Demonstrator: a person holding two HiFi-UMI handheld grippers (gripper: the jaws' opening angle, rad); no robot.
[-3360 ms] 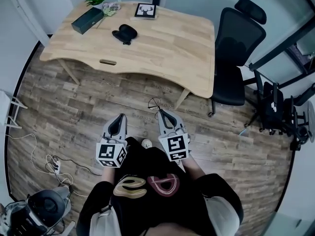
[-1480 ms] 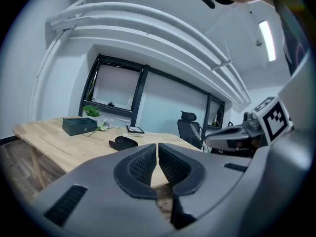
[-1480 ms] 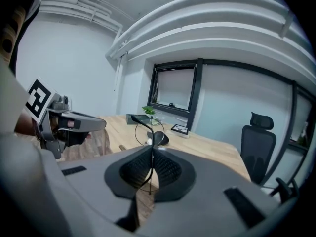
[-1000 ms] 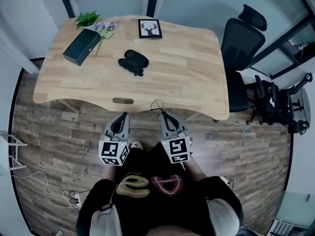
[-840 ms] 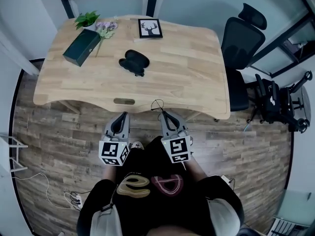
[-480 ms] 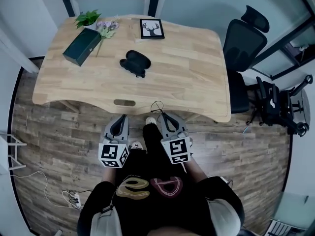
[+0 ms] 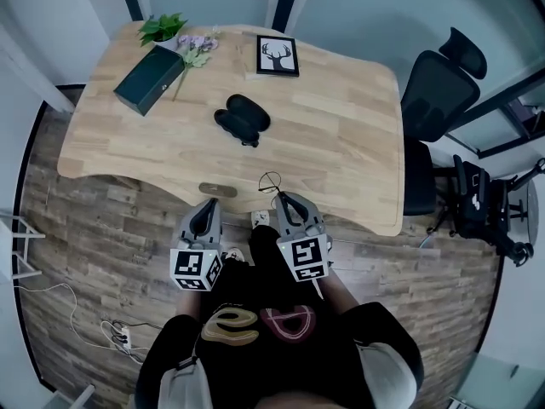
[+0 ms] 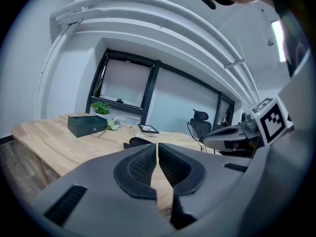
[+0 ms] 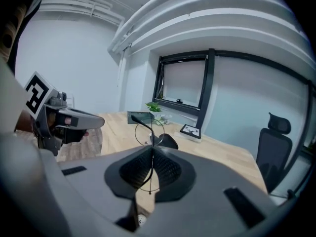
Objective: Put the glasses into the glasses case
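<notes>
A black glasses case (image 7: 242, 119) lies open near the middle of the wooden table (image 7: 341, 152); it also shows in the left gripper view (image 8: 137, 142) and the right gripper view (image 9: 167, 141). My right gripper (image 7: 281, 199) is shut on thin wire-framed glasses (image 7: 271, 182), whose round lens rim (image 9: 148, 127) sticks up ahead of the jaws (image 9: 150, 149). My left gripper (image 7: 207, 205) is shut with nothing in it (image 8: 157, 147). Both grippers hang side by side at the table's near edge, well short of the case.
At the table's far left are a dark green box (image 7: 149, 79), a small plant (image 7: 163, 28) and dried flowers (image 7: 194, 49). A framed deer picture (image 7: 278, 56) lies at the back. A black office chair (image 7: 438, 100) stands to the right.
Both grippers and the person have moved forward to the table; the near edge now lies just ahead of the jaw tips. The glasses stay in the right gripper.
</notes>
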